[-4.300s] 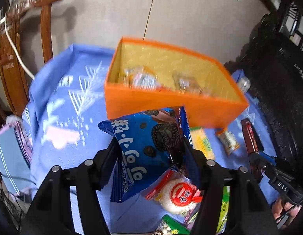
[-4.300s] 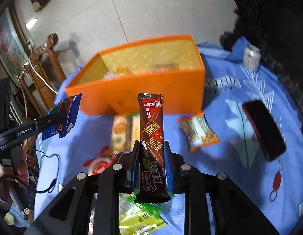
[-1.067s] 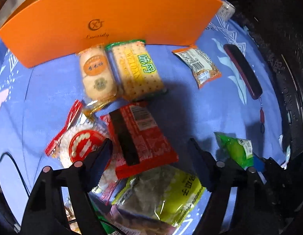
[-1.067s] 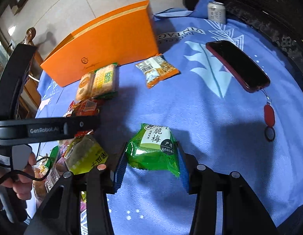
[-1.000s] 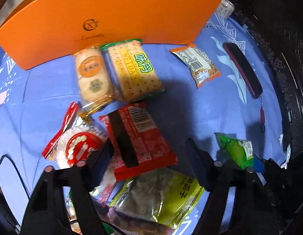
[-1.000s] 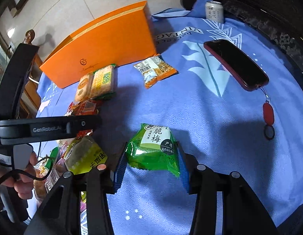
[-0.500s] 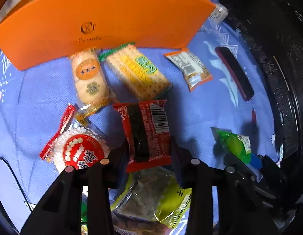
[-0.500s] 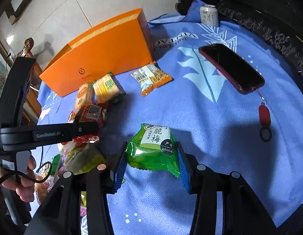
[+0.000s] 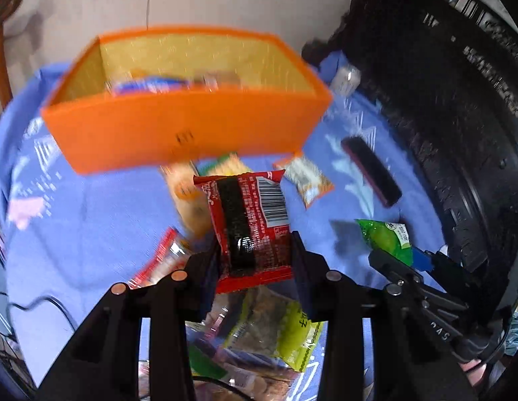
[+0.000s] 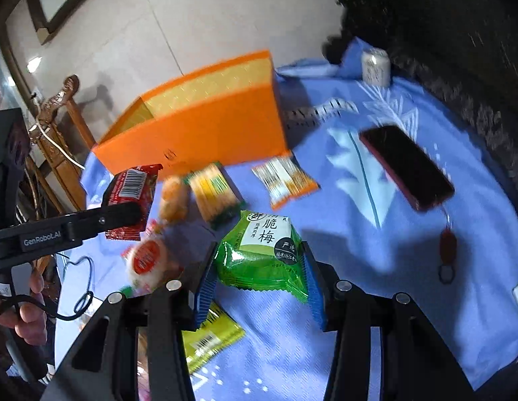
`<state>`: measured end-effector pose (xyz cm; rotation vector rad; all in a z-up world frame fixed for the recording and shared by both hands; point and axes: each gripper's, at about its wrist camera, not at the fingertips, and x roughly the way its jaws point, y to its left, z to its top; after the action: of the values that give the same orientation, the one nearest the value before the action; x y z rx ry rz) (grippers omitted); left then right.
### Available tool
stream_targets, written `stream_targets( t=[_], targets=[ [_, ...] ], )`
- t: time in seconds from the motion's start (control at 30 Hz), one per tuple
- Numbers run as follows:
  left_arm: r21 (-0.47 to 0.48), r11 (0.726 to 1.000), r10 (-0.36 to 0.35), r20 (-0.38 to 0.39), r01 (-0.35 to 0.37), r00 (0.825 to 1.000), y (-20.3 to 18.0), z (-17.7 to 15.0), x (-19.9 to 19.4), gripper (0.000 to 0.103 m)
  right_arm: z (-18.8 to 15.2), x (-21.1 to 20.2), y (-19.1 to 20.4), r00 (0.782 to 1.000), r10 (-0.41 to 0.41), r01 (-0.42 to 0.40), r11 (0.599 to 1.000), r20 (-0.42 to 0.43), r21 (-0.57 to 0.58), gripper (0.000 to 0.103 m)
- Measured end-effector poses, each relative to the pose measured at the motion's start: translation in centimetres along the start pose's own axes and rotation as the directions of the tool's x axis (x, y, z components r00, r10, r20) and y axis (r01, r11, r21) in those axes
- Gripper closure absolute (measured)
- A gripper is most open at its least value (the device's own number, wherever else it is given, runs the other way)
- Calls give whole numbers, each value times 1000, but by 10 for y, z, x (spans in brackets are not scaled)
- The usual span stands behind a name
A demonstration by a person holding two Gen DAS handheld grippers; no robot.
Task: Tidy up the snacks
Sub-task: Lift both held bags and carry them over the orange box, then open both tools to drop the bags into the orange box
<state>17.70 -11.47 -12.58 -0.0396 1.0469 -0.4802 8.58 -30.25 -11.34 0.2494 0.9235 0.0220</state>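
My left gripper (image 9: 255, 264) is shut on a red snack packet (image 9: 250, 224) with a barcode, held up above the blue cloth, in front of the open orange box (image 9: 178, 133). The packet also shows in the right wrist view (image 10: 131, 193). My right gripper (image 10: 259, 287) is shut on a green plum packet (image 10: 262, 254), lifted above the cloth; it also shows in the left wrist view (image 9: 386, 237). The orange box (image 10: 205, 133) holds a few snacks, blurred.
Loose snacks lie on the blue cloth: a yellow cracker pack (image 10: 215, 193), an orange-white pack (image 10: 282, 180), a round red-white pack (image 10: 148, 260), a yellow-green bag (image 9: 282, 330). A dark phone (image 10: 406, 167) with a red tag and a can (image 10: 376, 67) lie right. A wooden chair (image 10: 58, 127) stands left.
My left gripper closed on the red packet and lifted it off the cloth toward the box. My right gripper lifted the green packet.
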Motion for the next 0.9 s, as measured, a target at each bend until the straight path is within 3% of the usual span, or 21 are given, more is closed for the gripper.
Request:
stream_targets(
  t=[0.3, 0.5, 0.67, 0.7, 0.73, 0.77, 0.8, 0.9],
  targets=[
    [-20, 999, 40, 173, -37, 984, 35, 64, -57, 65, 90, -11, 41, 987, 81, -66, 992, 137, -110, 56],
    [-15, 997, 82, 235, -81, 969, 59, 124, -57, 65, 162, 10, 68, 974, 103, -67, 981, 201, -180, 56],
    [3, 994, 102, 259, -107, 960, 72, 166, -47, 64, 205, 37, 80, 973, 107, -63, 976, 203, -210, 55],
    [5, 994, 105, 251, -109, 962, 74, 174, -41, 60, 208, 43, 81, 975, 108, -66, 975, 193, -211, 52],
    [-8, 993, 120, 240, -122, 963, 79, 181, -35, 35, 214, 50, 82, 978, 107, -69, 976, 181, -206, 44],
    [-34, 990, 143, 236, -139, 961, 81, 185, -33, 19, 217, 51, 82, 979, 103, -67, 978, 177, -197, 26],
    [-69, 985, 172, 243, -160, 955, 85, 186, -34, 4, 218, 51, 82, 978, 97, -63, 981, 186, -185, 20],
    [-111, 985, 161, 284, -134, 945, 90, 179, -46, 4, 206, 44, 82, 976, 109, -70, 976, 190, -205, 17]
  ],
)
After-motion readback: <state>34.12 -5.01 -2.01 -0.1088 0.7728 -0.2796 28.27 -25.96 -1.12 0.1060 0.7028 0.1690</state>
